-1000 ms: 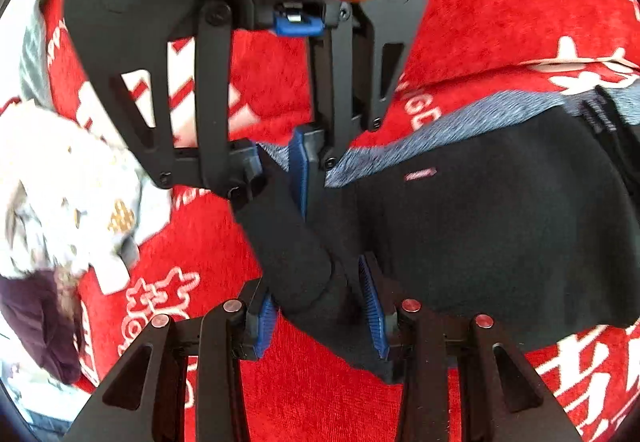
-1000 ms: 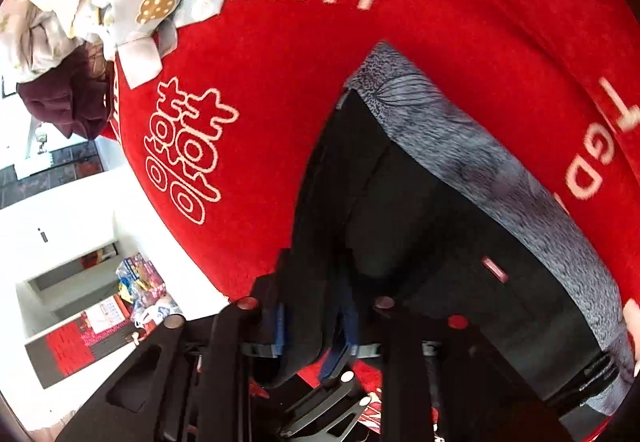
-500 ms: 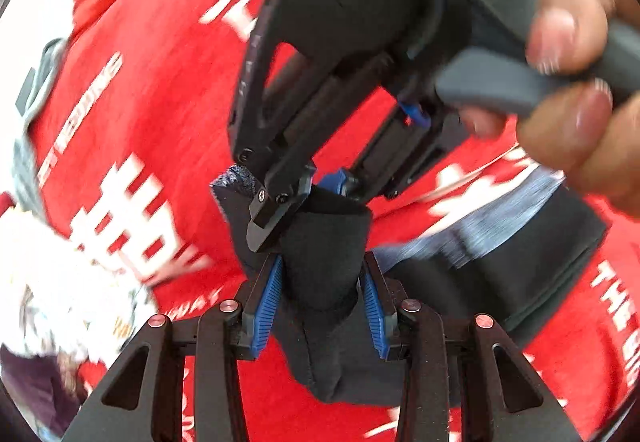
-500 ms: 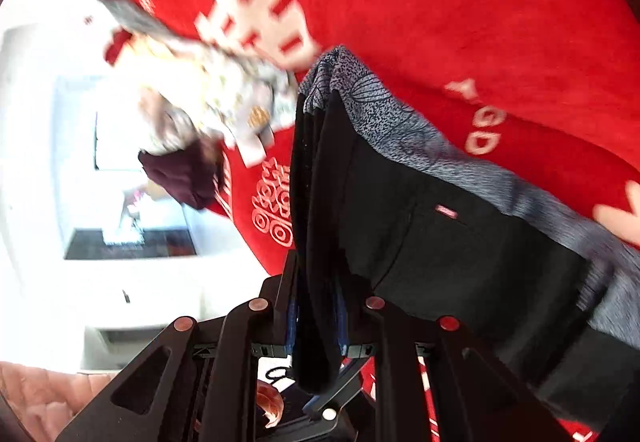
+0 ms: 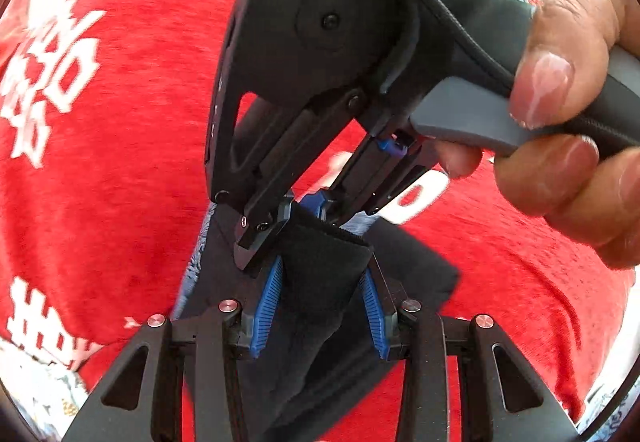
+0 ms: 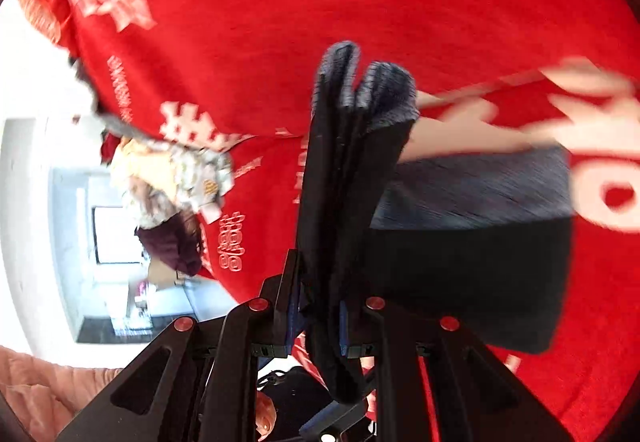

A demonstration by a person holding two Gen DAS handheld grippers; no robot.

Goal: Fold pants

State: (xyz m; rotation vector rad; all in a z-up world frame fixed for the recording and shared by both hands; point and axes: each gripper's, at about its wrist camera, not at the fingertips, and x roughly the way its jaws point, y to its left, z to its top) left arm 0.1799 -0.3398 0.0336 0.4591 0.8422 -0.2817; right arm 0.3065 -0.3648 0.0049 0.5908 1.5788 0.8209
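Note:
The black pants (image 5: 320, 282) with a grey patterned waistband (image 6: 472, 189) hang folded over a red cloth (image 5: 132, 129) with white characters. My left gripper (image 5: 320, 306) is shut on a bunched black fold. My right gripper (image 6: 316, 322) is shut on the layered edge of the pants (image 6: 344, 181), and it also shows in the left wrist view (image 5: 296, 217), held by a hand (image 5: 568, 129), pinching the same fold just beyond my left fingertips. The pants are lifted off the cloth at both grips.
A heap of pale patterned and dark maroon clothes (image 6: 172, 197) lies at the left edge of the red cloth. Beyond that edge a bright room with a floor (image 6: 120, 314) shows. Pale patterned fabric also shows at the lower left of the left wrist view (image 5: 36, 382).
Both grippers have lifted and swung the pants up and over the red cloth. The right gripper has come closer to the left one. Both stay shut on the fabric.

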